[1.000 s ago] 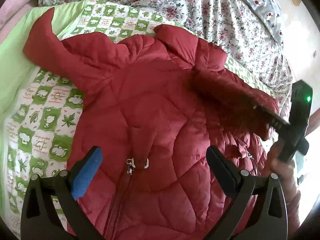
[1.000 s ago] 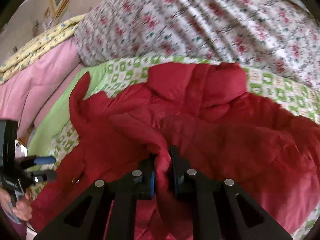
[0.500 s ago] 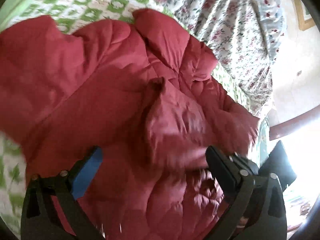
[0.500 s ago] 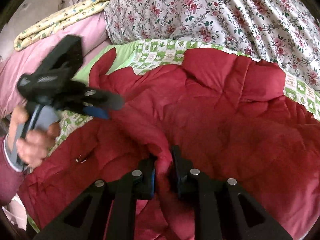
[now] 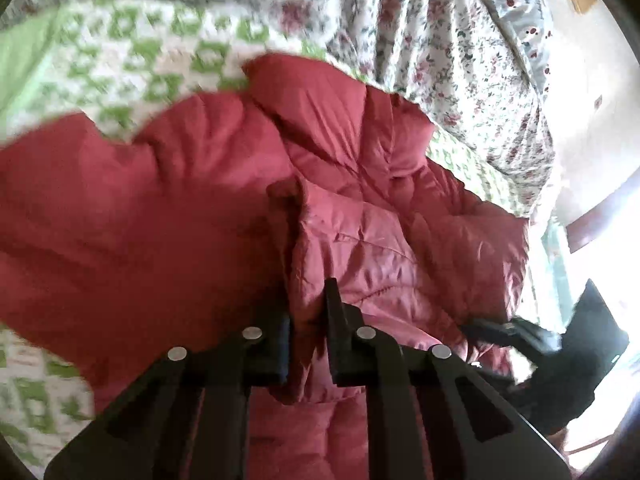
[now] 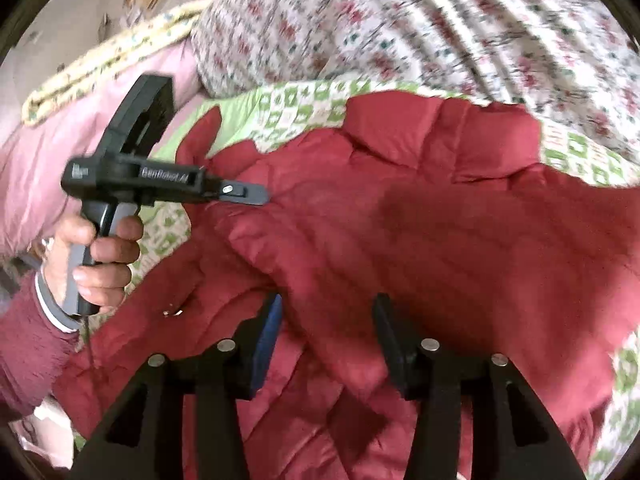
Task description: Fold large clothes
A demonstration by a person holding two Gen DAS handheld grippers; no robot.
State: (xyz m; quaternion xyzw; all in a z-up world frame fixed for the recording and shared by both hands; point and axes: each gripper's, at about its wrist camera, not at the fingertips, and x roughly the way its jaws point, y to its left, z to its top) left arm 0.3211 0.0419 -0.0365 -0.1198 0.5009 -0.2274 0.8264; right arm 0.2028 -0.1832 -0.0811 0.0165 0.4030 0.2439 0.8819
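Where its sleeve folds inward, the quilted red jacket [image 5: 380,248] lies rumpled.

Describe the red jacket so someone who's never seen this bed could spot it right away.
Start at the floral duvet heaped at the far side, then come down to the green checked sheet. The jacket lies spread on that sheet: the only plain dark red, puffy, quilted thing among printed bedding.

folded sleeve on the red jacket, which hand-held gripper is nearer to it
Left. The left hand-held gripper is shut on the sleeve; the right hand-held gripper is opening around a fold of the red jacket lower down.
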